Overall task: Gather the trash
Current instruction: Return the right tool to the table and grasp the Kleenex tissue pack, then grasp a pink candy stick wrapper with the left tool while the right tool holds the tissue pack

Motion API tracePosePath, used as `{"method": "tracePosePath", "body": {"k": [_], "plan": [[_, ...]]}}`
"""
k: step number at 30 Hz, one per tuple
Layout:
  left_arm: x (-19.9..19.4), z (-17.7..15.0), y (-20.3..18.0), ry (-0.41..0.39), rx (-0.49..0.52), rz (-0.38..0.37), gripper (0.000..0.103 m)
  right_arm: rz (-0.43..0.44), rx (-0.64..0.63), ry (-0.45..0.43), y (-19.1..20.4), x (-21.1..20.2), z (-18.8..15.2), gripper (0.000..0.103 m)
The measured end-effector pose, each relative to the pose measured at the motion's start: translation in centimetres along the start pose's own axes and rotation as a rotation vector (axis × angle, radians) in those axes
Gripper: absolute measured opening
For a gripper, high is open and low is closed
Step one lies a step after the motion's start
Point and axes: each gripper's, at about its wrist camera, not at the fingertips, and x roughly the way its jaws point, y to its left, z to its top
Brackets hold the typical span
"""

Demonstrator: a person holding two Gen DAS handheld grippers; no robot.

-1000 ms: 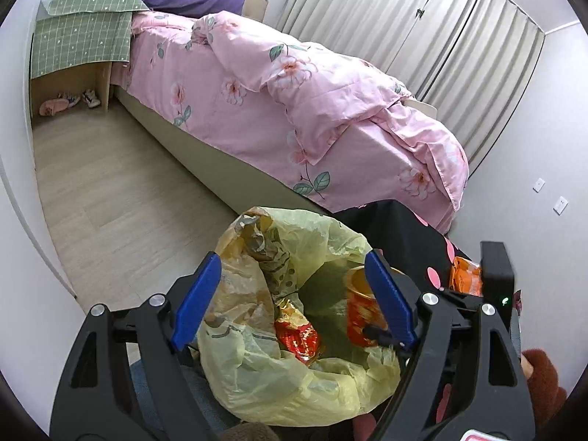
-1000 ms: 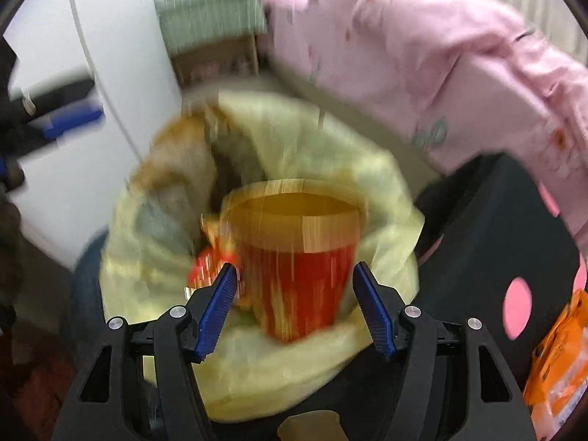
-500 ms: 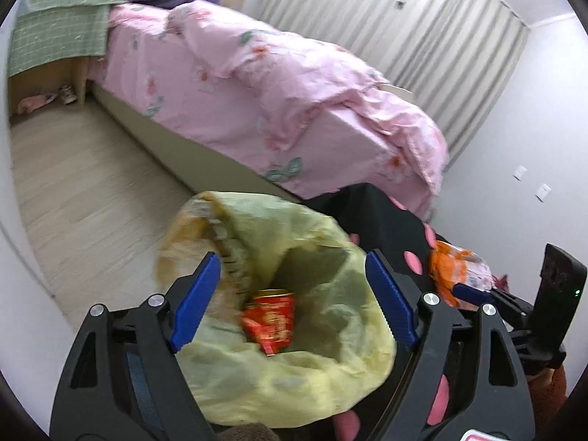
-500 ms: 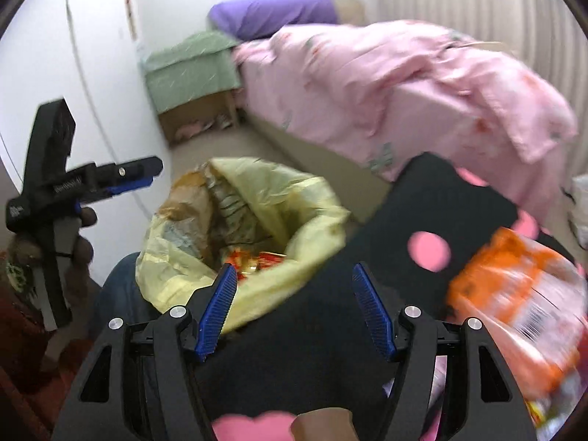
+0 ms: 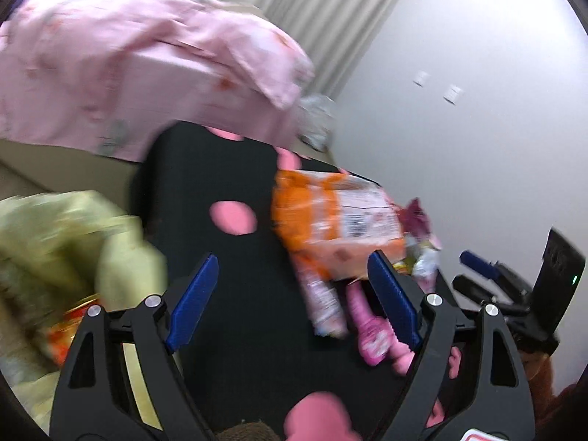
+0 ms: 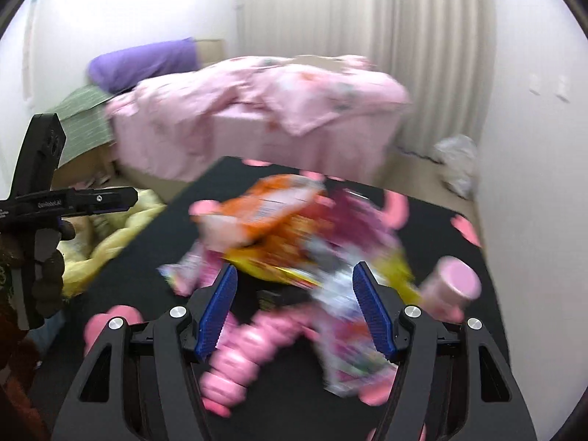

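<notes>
Left claw (image 5: 290,297) spread wide and empty above a black counter (image 5: 235,294) dotted with pink spots. Right claw (image 6: 294,308) likewise spread, holding nothing, hovering over a blurred heap of trash on the same counter (image 6: 165,250). Uppermost in the heap, an orange snack bag (image 6: 272,209), label side up in the left wrist view (image 5: 341,220). Around it, crumpled wrappers in pink, yellow and white (image 6: 338,294), details lost to motion blur. A pink ribbed tube (image 6: 242,360) lying just below the right claw's fingers, and a pink cylinder (image 6: 455,283) tipped at the heap's right edge. Off the counter's left side, a yellow trash bag (image 5: 66,242), mouth open, red-and-gold packaging (image 5: 70,323) visible inside. Behind, a bed under a pink floral quilt (image 6: 257,110), a purple pillow (image 6: 143,62), pale curtains (image 6: 404,36). A crumpled white bag (image 6: 455,165) on the floor by the wall.
</notes>
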Motion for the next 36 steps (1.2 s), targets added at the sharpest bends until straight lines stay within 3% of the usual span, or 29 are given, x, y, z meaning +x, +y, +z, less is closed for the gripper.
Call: {"method": "tracePosePath", "body": {"k": [4,7,10,11,13,15,19,26,30,33,35,36], "plan": [[5.0,1.9,-2.0,0.069,-0.01,-0.017,0.079,-0.042,0.068,0.016,-3.0,-0.3,-2.2,0.062],[8.6,2.6,-1.9,0.126,-0.027,0.041,0.077,-0.078,0.083,0.029,-4.2,-0.6,-3.8,0.062],[11.6,2.6,-1.3,0.21,-0.064,0.119,0.055,-0.092,0.099,0.031,-4.9,-0.6,-4.7,0.062],[11.5,2.5,-1.1,0.207,-0.078,0.123,0.054,-0.091,0.108,0.03,-5.1,-0.6,-4.9,0.062],[11.3,2.4,-0.9,0.218,-0.088,0.106,0.033,-0.086,0.12,0.03,-5.4,-0.5,-5.1,0.062],[10.8,2.3,-0.8,0.22,-0.096,0.078,0.02,-0.066,0.131,0.03,-5.4,-0.4,-5.3,0.062],[8.0,2.3,-1.3,0.161,-0.06,0.068,0.009,-0.042,0.089,0.027,-3.8,-0.3,-5.1,0.062],[2.4,1.5,-1.1,0.099,-0.066,0.017,0.005,-0.075,0.023,0.018,-2.6,-0.1,-4.5,0.062],[1.6,0.5,-0.5,0.177,-0.06,-0.034,0.005,-0.076,0.035,0.041,-3.7,0.5,-4.4,0.062],[2.2,-0.6,-0.7,0.219,-0.004,-0.009,0.006,-0.082,0.044,0.087,-4.7,2.2,-4.7,0.062],[2.9,-1.4,-0.7,0.235,0.008,-0.015,0.014,-0.085,0.043,0.114,-5.1,3.6,-5.0,0.062],[3.2,-1.6,-0.6,0.236,0.006,-0.031,0.025,-0.088,0.037,0.127,-5.2,4.1,-5.1,0.062]]}}
